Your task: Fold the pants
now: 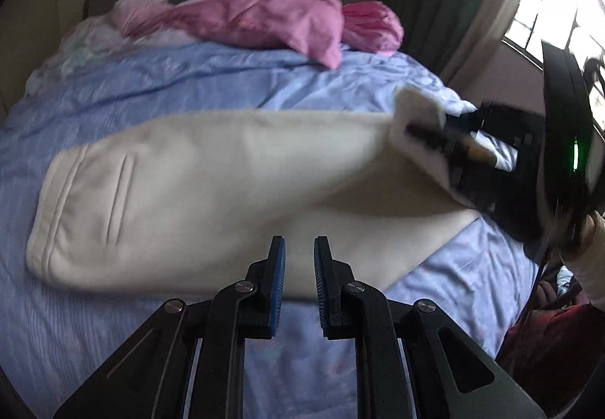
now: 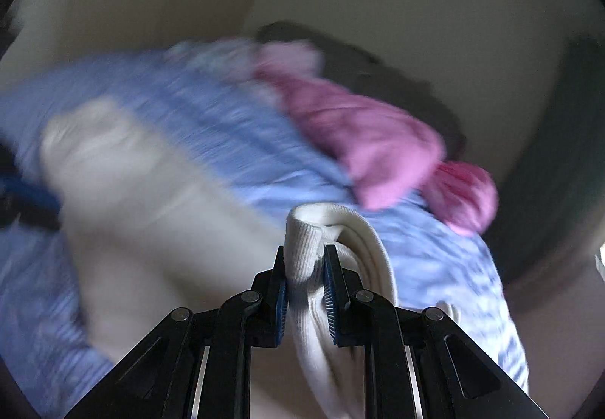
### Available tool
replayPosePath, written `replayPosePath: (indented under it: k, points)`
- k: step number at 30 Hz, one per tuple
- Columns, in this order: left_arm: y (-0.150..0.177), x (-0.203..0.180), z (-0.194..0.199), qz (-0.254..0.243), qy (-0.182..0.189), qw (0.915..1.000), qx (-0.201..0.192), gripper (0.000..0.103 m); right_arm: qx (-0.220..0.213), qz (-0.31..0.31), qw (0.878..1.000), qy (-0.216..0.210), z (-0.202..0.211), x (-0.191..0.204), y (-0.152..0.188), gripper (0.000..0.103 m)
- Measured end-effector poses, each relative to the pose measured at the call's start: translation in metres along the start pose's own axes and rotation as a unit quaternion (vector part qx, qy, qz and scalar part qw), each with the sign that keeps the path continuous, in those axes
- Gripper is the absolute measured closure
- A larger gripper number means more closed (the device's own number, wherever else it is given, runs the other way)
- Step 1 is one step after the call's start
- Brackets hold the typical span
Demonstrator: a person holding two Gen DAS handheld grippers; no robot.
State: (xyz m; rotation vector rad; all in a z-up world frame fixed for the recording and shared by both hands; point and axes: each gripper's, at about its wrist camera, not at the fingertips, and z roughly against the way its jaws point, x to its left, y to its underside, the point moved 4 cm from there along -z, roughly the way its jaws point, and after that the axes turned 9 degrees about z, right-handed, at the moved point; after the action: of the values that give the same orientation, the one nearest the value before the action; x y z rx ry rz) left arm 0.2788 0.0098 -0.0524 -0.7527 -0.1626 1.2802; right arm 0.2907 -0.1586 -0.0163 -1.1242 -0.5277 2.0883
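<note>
A: Left to right, left wrist view — cream pants (image 1: 196,192) lie across the blue bedspread (image 1: 189,78), waistband end at left.
B: Left tool (image 1: 298,249)?
A: Jaws nearly closed, a narrow gap, nothing held.
B: Right tool (image 2: 304,260)?
A: Clamped on the ribbed cuff (image 2: 302,241) — lifted off the bed, it seems; view blurred. Pink pillows (image 1: 272,22) behind.
</note>
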Motion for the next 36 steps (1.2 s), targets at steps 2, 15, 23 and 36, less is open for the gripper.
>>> replayPosePath:
  k: [2, 15, 23, 36]
  points:
    - [0.006, 0.01, 0.0, 0.011, 0.001, 0.9999, 0.003, 0.087, 0.015, 0.06, 0.998, -0.028, -0.011, 0.048, -0.003, 0.085]
    - [0.001, -0.004, 0.025, -0.04, -0.021, 0.9981, -0.043, 0.048, 0.039, 0.082, 0.987, -0.134, -0.003, 0.108, 0.007, 0.042]
    - [-0.01, -0.06, 0.034, -0.134, -0.002, 0.9889, -0.064, 0.035, -0.008, -0.057, 0.995, -0.079, 0.066, 0.007, 0.03, 0.022]
    - [-0.031, -0.072, -0.07, -0.082, 0.054, 0.9943, 0.042, 0.036, 0.084, -0.511, 0.836, -0.183, -0.021, -0.111, 0.152, 0.011]
